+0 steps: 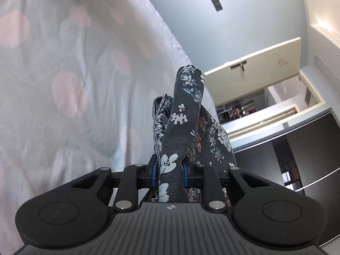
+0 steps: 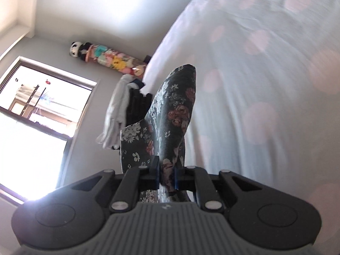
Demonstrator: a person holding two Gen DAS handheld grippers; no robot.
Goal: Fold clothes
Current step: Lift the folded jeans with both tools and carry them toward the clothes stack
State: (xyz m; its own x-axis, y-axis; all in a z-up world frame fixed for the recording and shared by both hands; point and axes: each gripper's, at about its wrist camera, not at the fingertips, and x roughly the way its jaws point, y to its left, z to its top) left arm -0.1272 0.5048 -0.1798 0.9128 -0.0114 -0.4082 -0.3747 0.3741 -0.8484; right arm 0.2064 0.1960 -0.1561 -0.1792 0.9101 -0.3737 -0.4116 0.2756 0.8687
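One garment is in work: a dark grey woven cloth with a fine twill texture, printed with white, pale blue and rust-red flowers. The left gripper is clamped on a bunched strip of it, the cloth pinched between two blue-padded fingers and standing up in a narrow, tapering fold; a stitched hem edge shows on the strip's left side. The right gripper is likewise closed on the garment, which rises from its two fingers in a pointed, creased peak. Both grippers are matte black plastic with ribbed grey housings and round metal pivot pins. The garment is held off the bed, whose sheet is soft, pale and wrinkled, with large blurred pink dots. In the right wrist view, a white cloth hangs limp over a dark object near the bed's edge, a row of plush toys lines the wall, and one window is brightly lit. In the left wrist view, one cream door stands open.
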